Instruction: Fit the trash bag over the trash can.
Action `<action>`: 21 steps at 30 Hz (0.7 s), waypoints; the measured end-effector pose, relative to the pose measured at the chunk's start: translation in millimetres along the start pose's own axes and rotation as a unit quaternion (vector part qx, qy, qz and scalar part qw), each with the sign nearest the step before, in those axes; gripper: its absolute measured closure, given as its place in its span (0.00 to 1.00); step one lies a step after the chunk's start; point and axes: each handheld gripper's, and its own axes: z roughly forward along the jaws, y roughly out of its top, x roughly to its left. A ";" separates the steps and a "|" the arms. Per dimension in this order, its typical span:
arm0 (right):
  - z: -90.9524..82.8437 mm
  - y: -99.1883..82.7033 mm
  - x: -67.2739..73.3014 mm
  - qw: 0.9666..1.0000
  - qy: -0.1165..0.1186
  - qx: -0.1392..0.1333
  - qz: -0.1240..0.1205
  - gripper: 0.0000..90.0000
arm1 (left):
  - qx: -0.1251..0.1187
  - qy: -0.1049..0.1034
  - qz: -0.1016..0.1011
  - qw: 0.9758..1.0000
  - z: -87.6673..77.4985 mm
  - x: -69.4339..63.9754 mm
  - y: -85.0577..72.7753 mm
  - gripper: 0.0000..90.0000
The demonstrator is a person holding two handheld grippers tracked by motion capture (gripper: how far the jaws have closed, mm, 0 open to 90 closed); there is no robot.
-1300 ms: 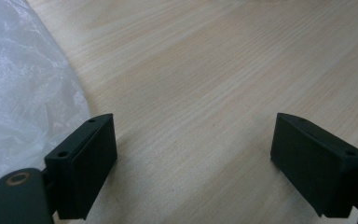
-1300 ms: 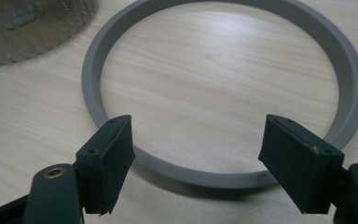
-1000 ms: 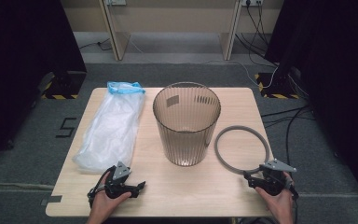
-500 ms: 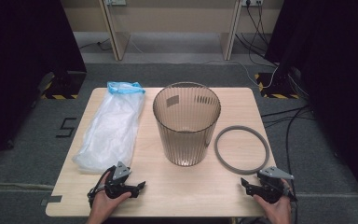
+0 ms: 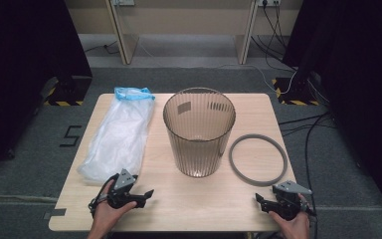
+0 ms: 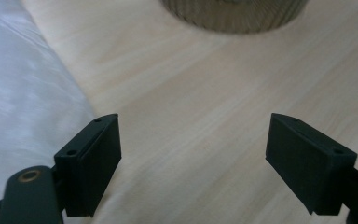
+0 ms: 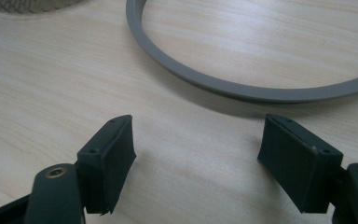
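Pale wood grain covers the counter (image 5: 214, 199), which carries three things in a row. A clear plastic bag (image 5: 119, 139) with a blue mouth lies flat along the left side. A ribbed, translucent brown bin (image 5: 199, 132) stands upright in the middle. A grey ring (image 5: 257, 159) lies flat to the right of the bin, just beside its base but apart from it.

The left gripper (image 5: 146, 195) sits near the front edge of the counter, close to the near end of the bag, held in the person's left hand (image 5: 107, 214). In the left gripper view its jaws stand wide apart with bare wood between them; the bag (image 6: 23, 102) lies just off the left jaw.

The right gripper (image 5: 259, 201) is held by the right hand (image 5: 293, 226) at the front right corner, just short of the ring. In the right gripper view its jaws gape wide over bare counter, with the ring (image 7: 223, 86) curving beyond the tips, untouched.
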 end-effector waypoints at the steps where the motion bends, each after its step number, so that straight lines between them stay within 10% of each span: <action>1: -0.3 -0.1 0.3 1.000 0.001 0.000 -0.002 0.30 | -0.006 0.004 -0.002 1.000 -5.5 4.1 3.3 0.19; 21: 2.2 -1.6 7.1 0.999 -0.012 0.006 -0.039 0.26 | -0.004 0.108 -0.074 0.991 -35.0 111.7 27.8 0.18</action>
